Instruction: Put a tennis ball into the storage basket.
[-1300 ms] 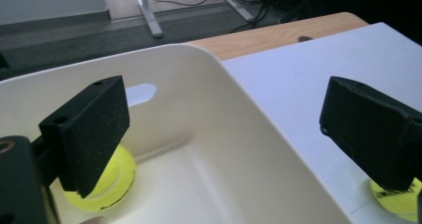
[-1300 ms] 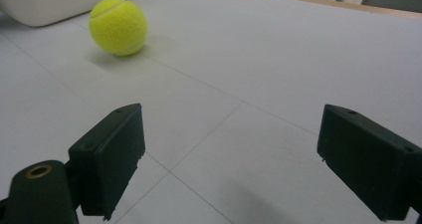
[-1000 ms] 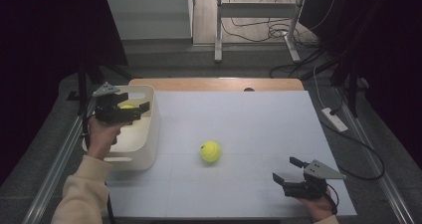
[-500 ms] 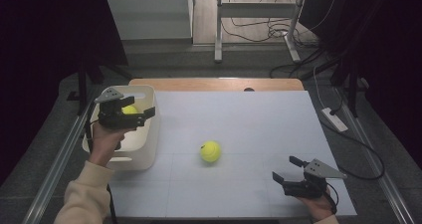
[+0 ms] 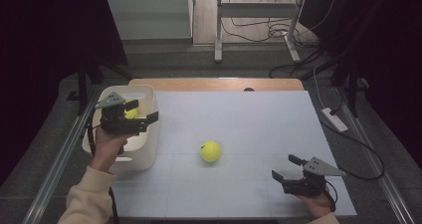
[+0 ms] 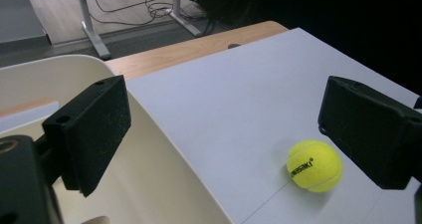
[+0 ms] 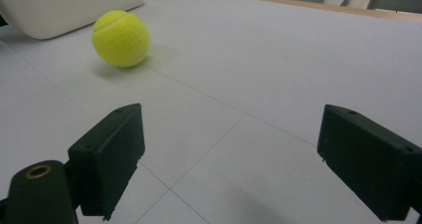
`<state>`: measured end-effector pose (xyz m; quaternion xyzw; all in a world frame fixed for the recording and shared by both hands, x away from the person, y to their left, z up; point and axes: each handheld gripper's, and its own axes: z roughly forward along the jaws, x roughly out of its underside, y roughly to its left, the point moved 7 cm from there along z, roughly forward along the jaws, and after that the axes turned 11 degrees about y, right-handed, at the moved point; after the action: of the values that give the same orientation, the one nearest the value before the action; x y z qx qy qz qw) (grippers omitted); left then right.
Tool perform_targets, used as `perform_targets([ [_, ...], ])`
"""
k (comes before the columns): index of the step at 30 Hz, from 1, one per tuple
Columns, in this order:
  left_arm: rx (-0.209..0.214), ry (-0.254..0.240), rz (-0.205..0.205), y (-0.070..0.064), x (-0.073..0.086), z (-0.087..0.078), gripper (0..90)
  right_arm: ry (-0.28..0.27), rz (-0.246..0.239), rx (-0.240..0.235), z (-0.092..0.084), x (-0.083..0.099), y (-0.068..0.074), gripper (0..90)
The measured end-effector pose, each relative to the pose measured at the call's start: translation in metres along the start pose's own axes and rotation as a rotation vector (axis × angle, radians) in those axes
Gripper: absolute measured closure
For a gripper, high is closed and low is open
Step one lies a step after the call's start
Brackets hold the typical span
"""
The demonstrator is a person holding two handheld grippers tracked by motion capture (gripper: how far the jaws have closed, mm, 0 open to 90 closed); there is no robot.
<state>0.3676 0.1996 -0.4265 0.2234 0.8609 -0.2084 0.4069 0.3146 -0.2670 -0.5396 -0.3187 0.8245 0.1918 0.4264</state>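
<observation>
The right gripper is seen at the near right edge of the white worktop, held low in a hand. Its fingers are spread wide with nothing between them, and bare worktop is seen in the gap in the right gripper view.

A yellow tennis ball is found farther in, resting on the worktop near its middle, apart from both grippers. In the right gripper view the ball is seen ahead and to the left, close to the wall of a cream bin.

The left gripper is held above the cream bin at the left side of the worktop, over its right-hand rim. Its fingers are released and widely parted, and nothing is gripped. In the left gripper view the ball is seen on the worktop beside the right-hand finger, not touched by it.

A second yellow ball is seen inside the bin, partly hidden behind the left gripper.

At the far edge, a strip of bare wood is noted beyond the white surface.
</observation>
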Motion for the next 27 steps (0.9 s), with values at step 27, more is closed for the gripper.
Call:
perform_targets([
  [27,0.076,-0.001,0.073,-0.042,0.002,-0.001,7.4,0.005,-0.017,0.003,0.001,0.000,0.003,11.1],
])
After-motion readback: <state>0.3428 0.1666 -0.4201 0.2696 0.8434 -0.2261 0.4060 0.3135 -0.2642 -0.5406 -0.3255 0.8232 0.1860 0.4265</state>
